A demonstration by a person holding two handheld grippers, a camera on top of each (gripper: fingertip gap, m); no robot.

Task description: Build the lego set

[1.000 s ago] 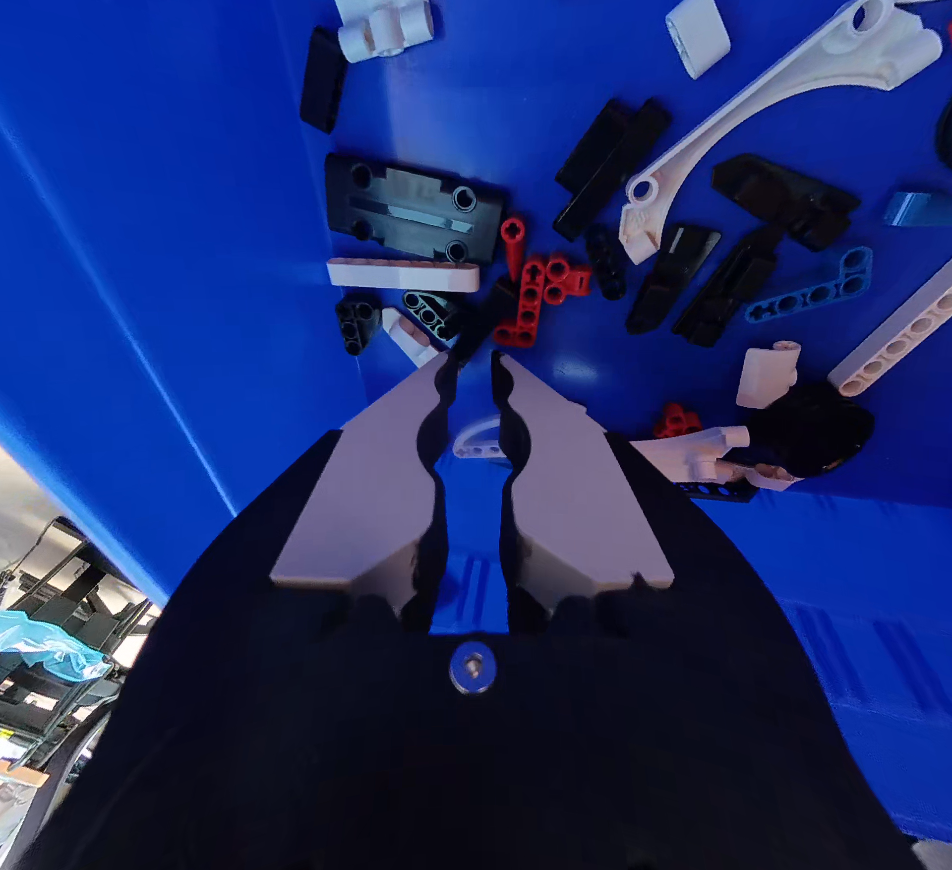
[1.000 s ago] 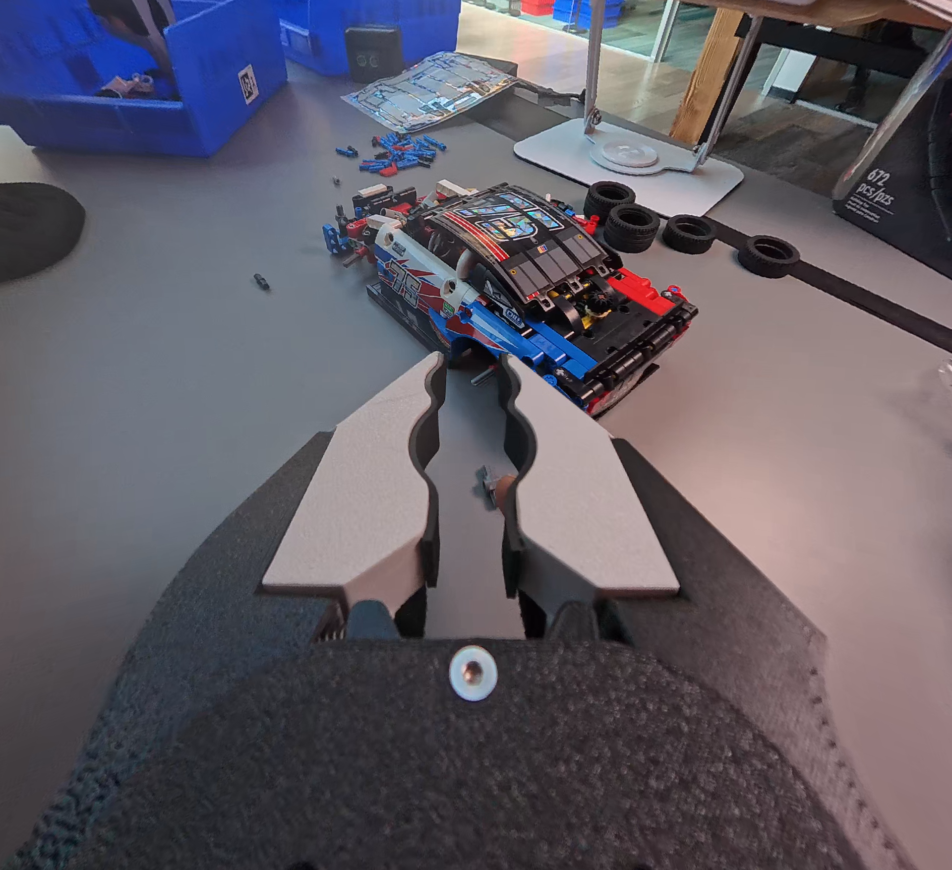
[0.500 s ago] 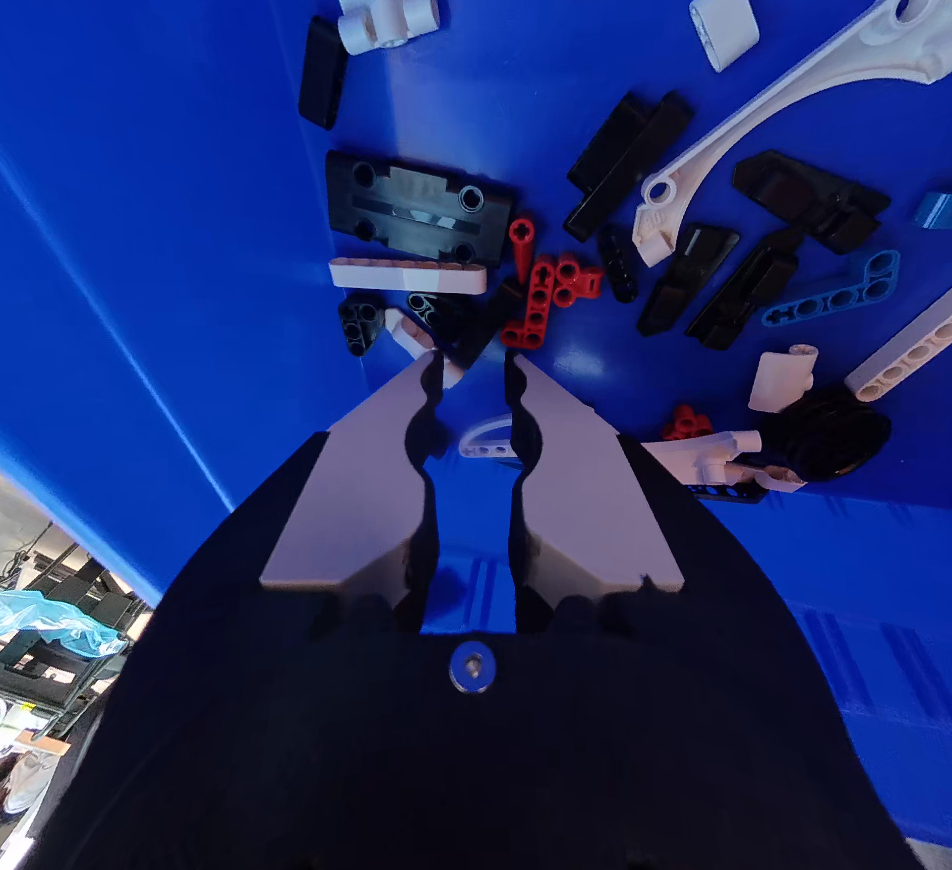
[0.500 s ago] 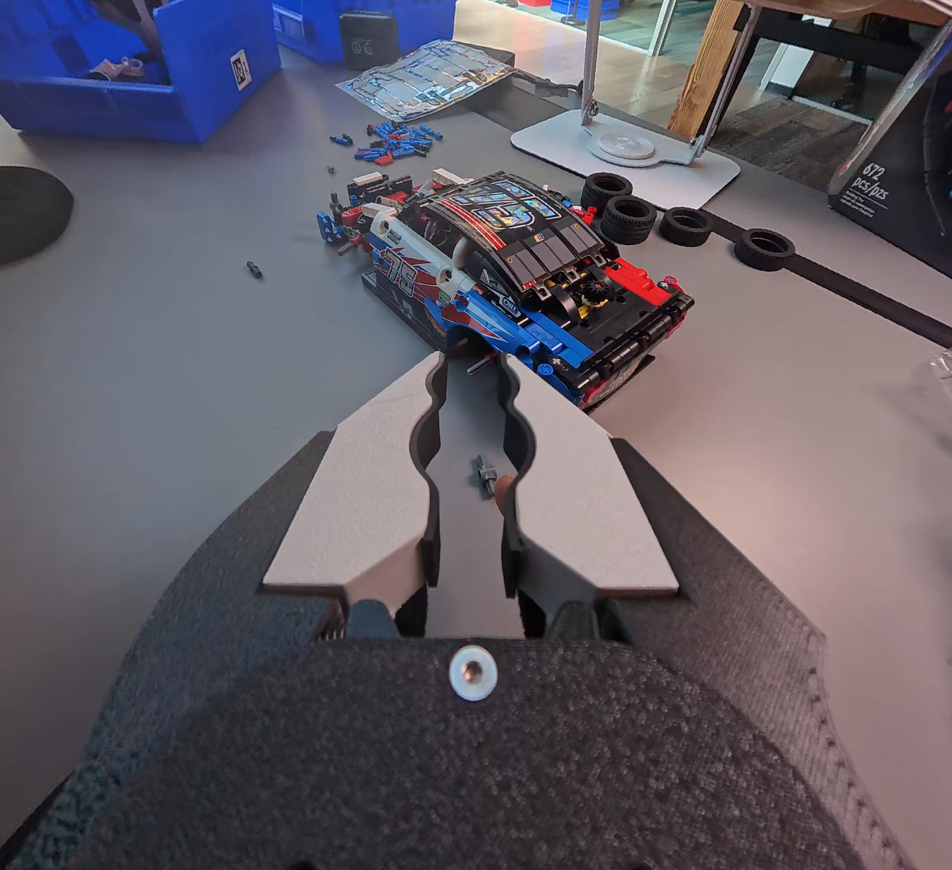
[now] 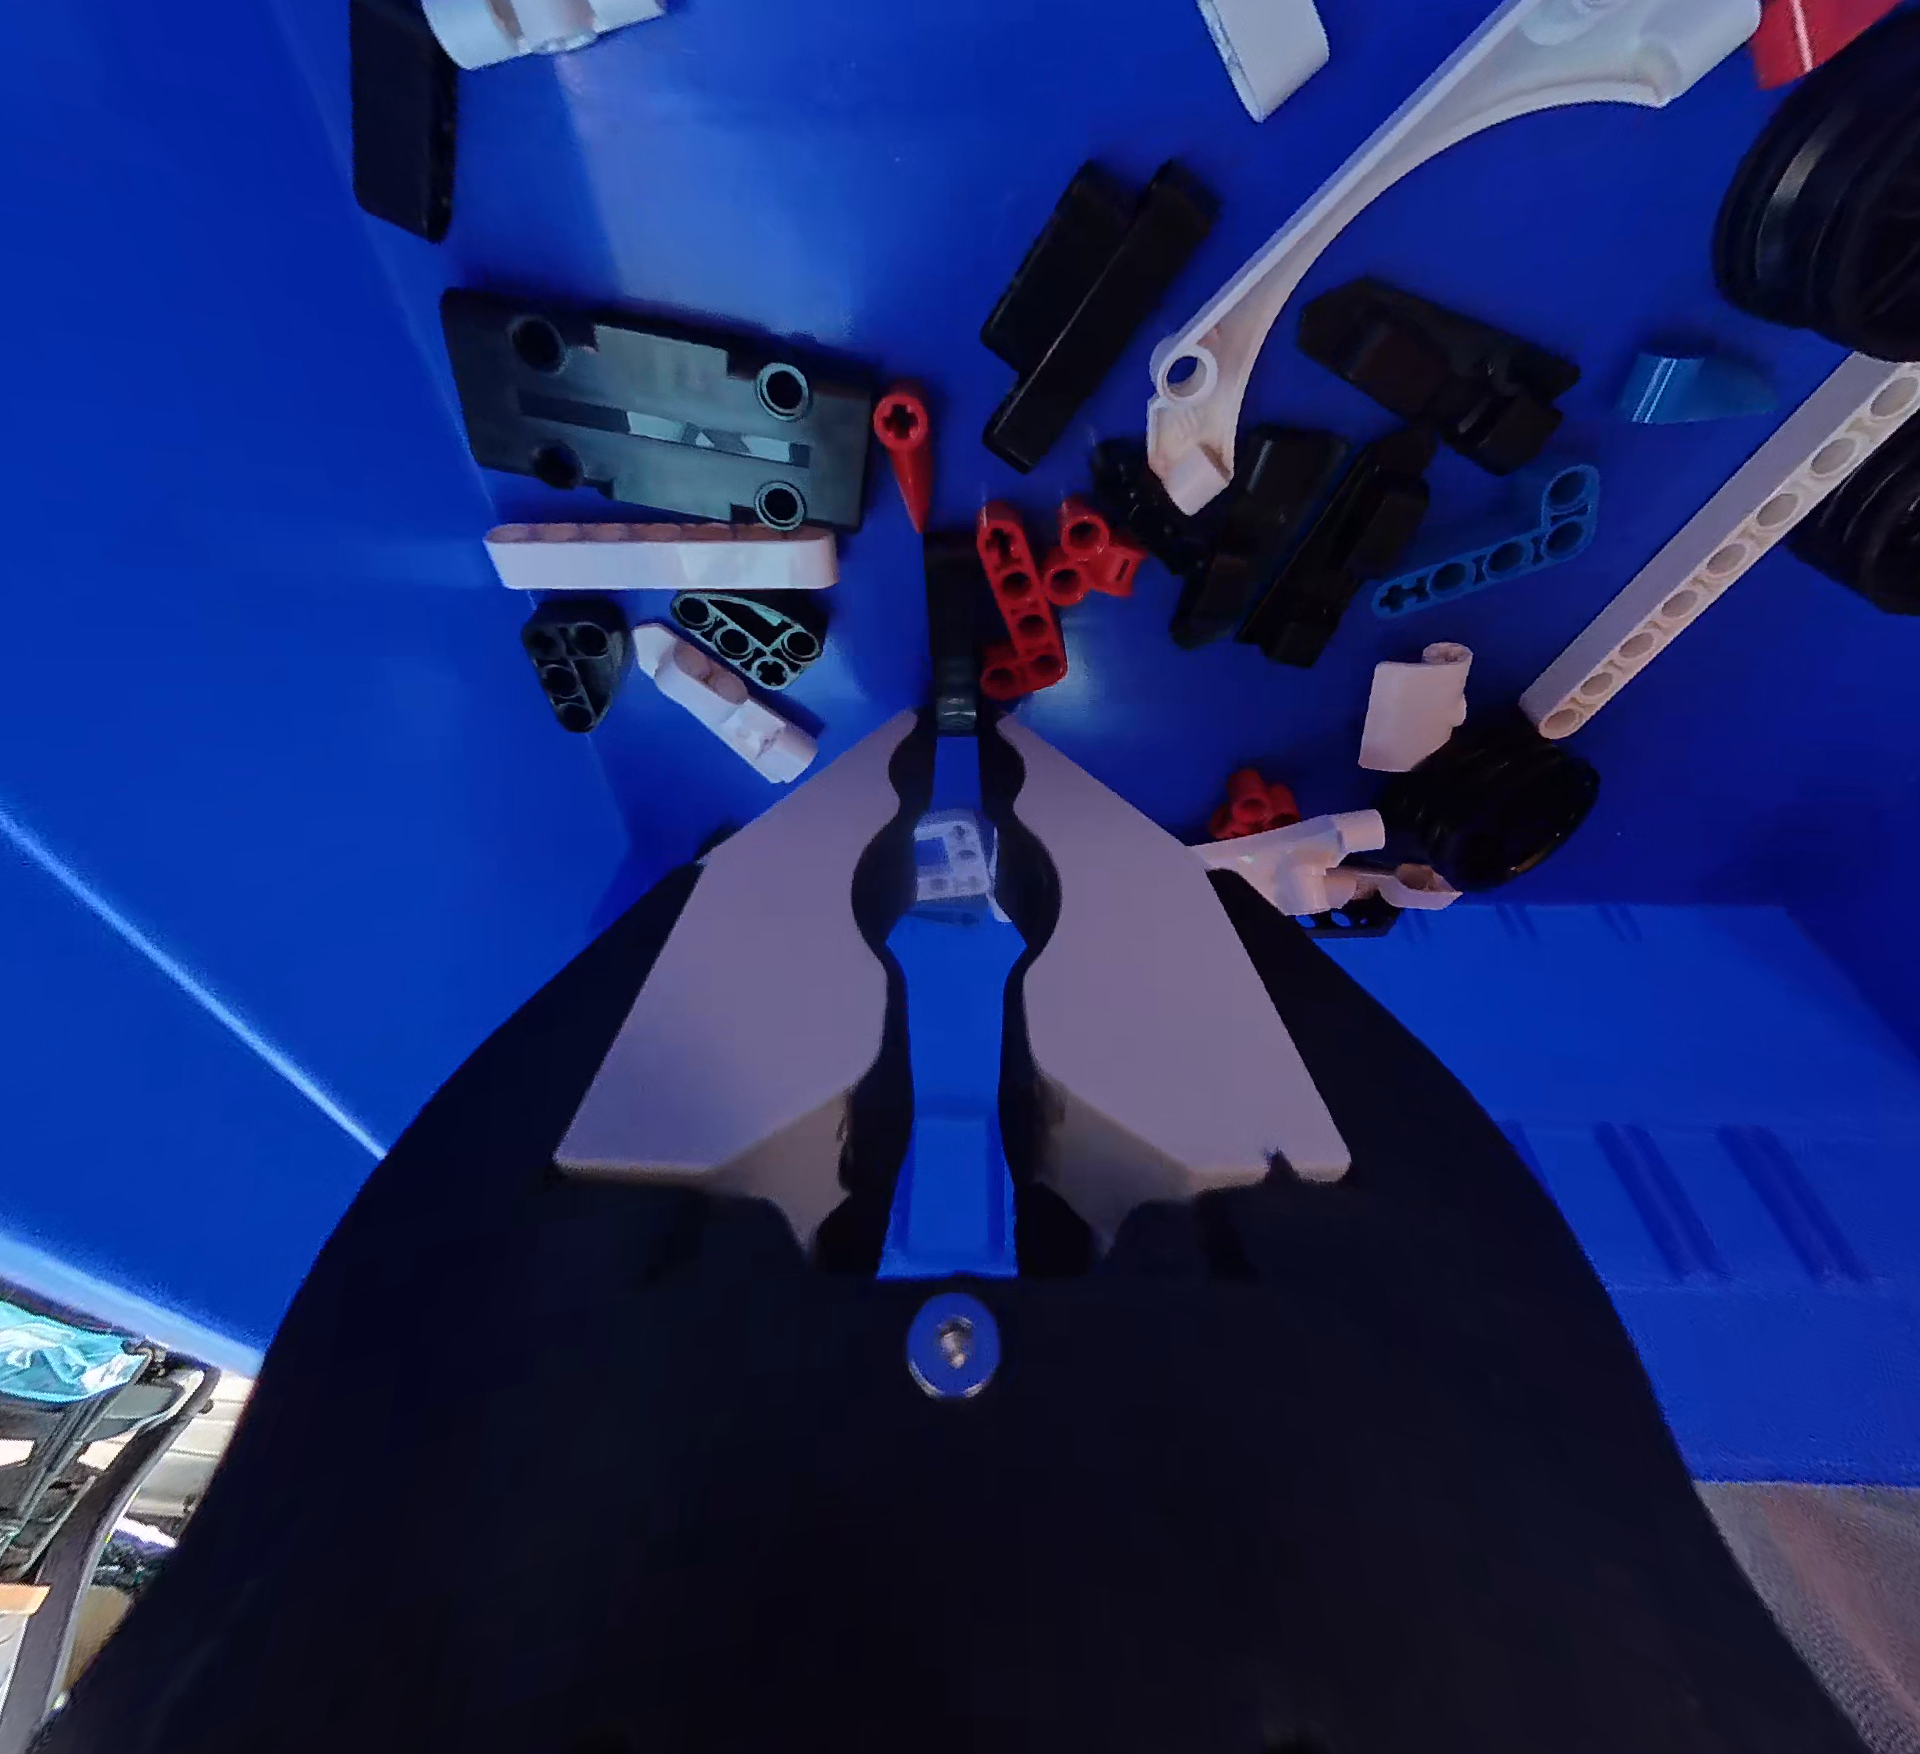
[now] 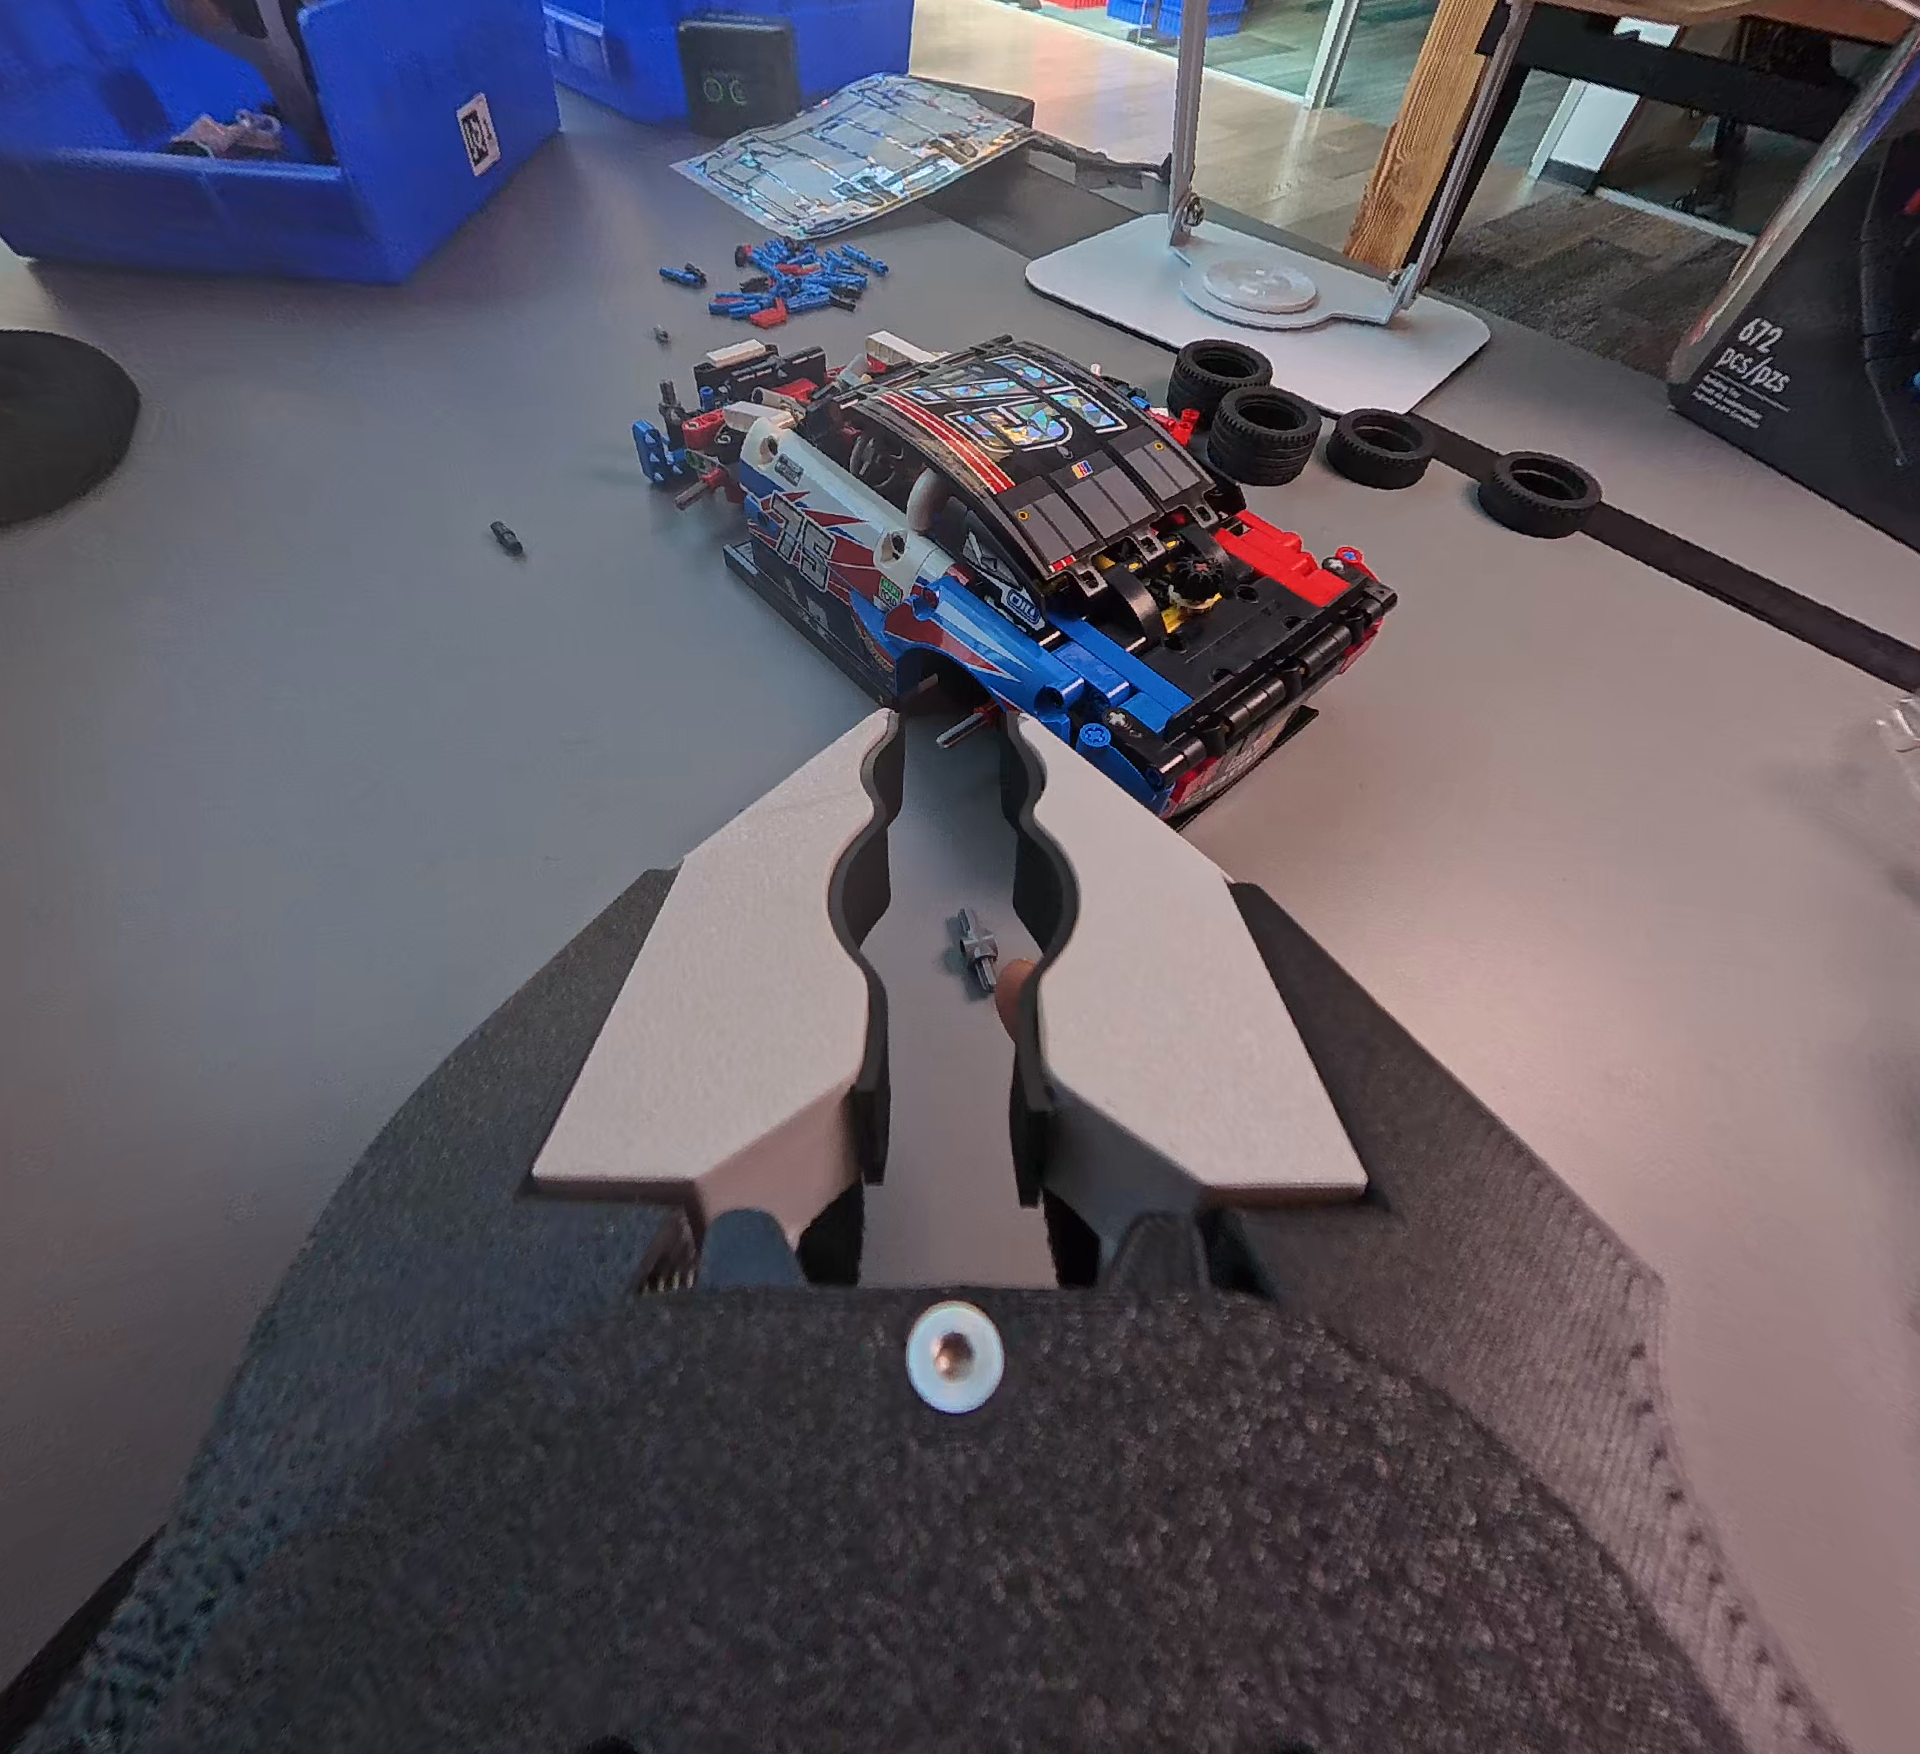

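My left gripper [image 5: 956,717] is down in a blue bin [image 5: 260,561] of loose Lego parts. Its tips are closed on the near end of a narrow black piece [image 5: 954,613], which lies beside a red L-shaped beam [image 5: 1023,603]. A small white piece [image 5: 948,857] shows between the fingers below. My right gripper [image 6: 951,733] is open and empty, low over the grey table [image 6: 312,769], with its tips just short of the partly built blue, red and black race car [image 6: 1039,541]. A small grey pin [image 6: 971,951] lies on the table between its fingers.
In the bin lie a black panel [image 5: 665,426], a white beam [image 5: 665,556] and a white arch [image 5: 1351,187]. On the table are several tyres [image 6: 1262,431], a pile of blue pins [image 6: 795,281], a sticker sheet [image 6: 852,146], blue bins [image 6: 416,146], a stand [image 6: 1257,291] and a black box [image 6: 1808,374]. About 65 centimeters separates my left fingertips from my right.
My left gripper has moved forward among the parts and narrowed onto the black piece, which now lies in line with the fingers. My right gripper has hardly moved and stays open.
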